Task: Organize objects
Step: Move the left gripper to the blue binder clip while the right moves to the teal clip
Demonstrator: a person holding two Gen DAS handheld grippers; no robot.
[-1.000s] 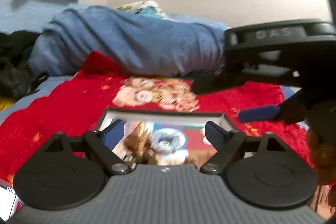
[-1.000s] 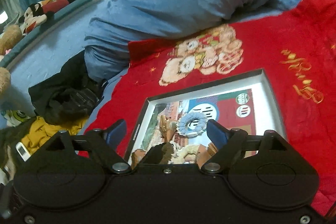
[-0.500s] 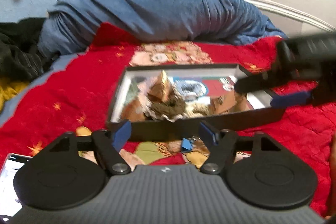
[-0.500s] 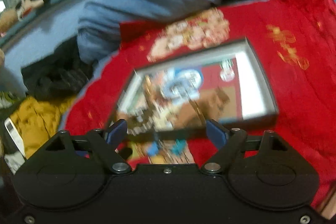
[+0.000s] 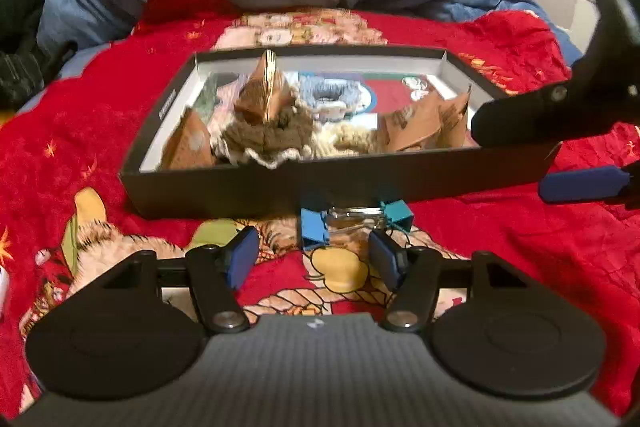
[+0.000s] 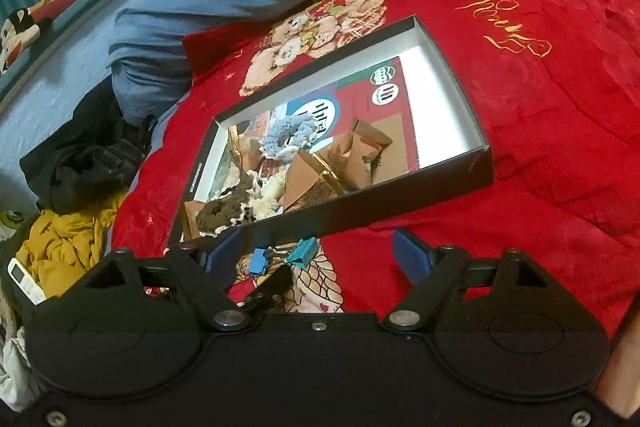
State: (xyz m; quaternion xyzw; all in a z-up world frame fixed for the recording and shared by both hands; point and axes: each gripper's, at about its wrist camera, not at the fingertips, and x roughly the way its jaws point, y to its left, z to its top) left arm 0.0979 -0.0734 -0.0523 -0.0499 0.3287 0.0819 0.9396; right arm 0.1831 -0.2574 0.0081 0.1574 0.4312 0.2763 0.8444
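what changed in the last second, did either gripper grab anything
Both grippers drew back from over the black box toward its near side, bringing two binder clips on the red blanket into view. Left gripper and right gripper stayed open, holding nothing. The box's contents look unmoved.

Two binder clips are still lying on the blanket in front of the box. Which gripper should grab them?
Left. The left gripper is open with the clips straight ahead between its fingers. From the right gripper they sit off toward its left finger.

Left wrist view looks low, level, near the box (image 5: 336, 183); right looks down from higher; both share it.
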